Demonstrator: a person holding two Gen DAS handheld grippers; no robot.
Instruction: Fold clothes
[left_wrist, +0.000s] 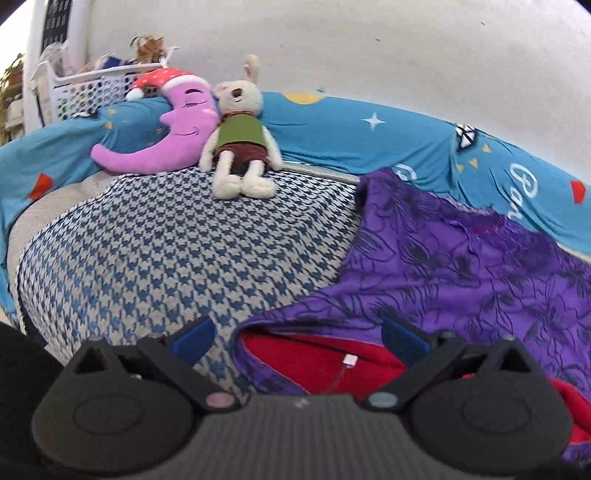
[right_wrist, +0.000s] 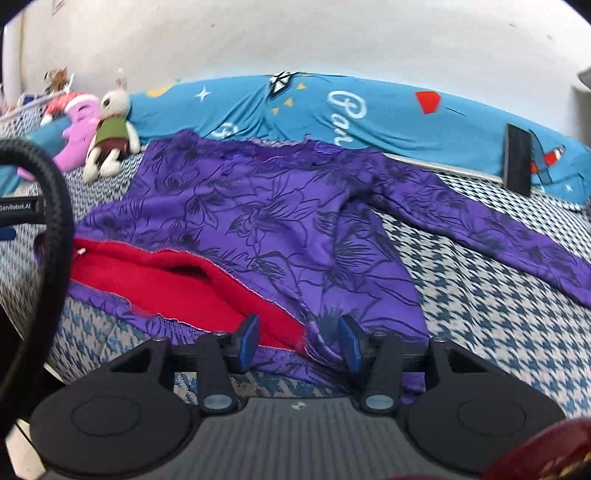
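Left wrist: my left gripper (left_wrist: 295, 341) is spread wide over the purple top's (left_wrist: 461, 266) near hem, red lining (left_wrist: 325, 354) showing. Right wrist: right gripper (right_wrist: 299, 341) gapes too, straddling the hem. I'd pinch both layers squarely so nothing slips.

garment (right_wrist: 280, 221) lies spread on the bed (right_wrist: 498, 295), 2 plush toys (right_wrist: 107, 140) behind its left.

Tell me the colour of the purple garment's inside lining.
Red lining, showing best in the right wrist view.
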